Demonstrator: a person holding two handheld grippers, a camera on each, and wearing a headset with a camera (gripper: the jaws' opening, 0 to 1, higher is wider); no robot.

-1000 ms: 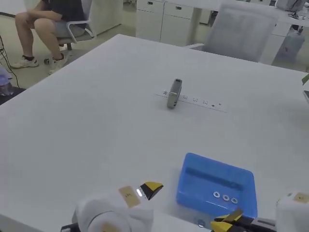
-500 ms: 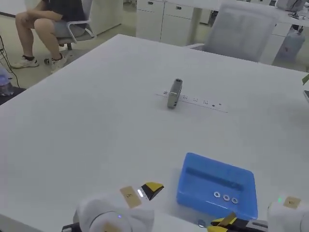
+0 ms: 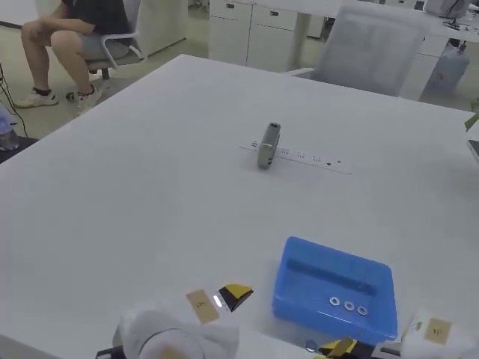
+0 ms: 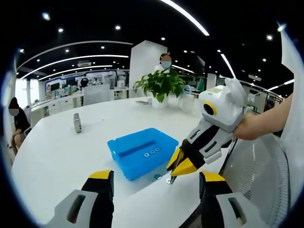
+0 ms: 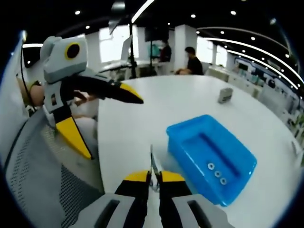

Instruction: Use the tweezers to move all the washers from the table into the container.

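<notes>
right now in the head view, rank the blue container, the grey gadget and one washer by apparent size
1. blue container, largest
2. grey gadget, though it lies farther from the camera
3. washer in the container, clearly smallest

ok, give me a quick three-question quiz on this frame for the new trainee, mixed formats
1. Multiple choice: how many washers lie in the blue container? A) two B) three C) five
2. True or false: the left gripper is shut on the tweezers.
3. Fill in: the right gripper is shut on the ____.
Key: 1 B; 2 false, its jaws stand wide open with nothing between them; 3 tweezers.
</notes>
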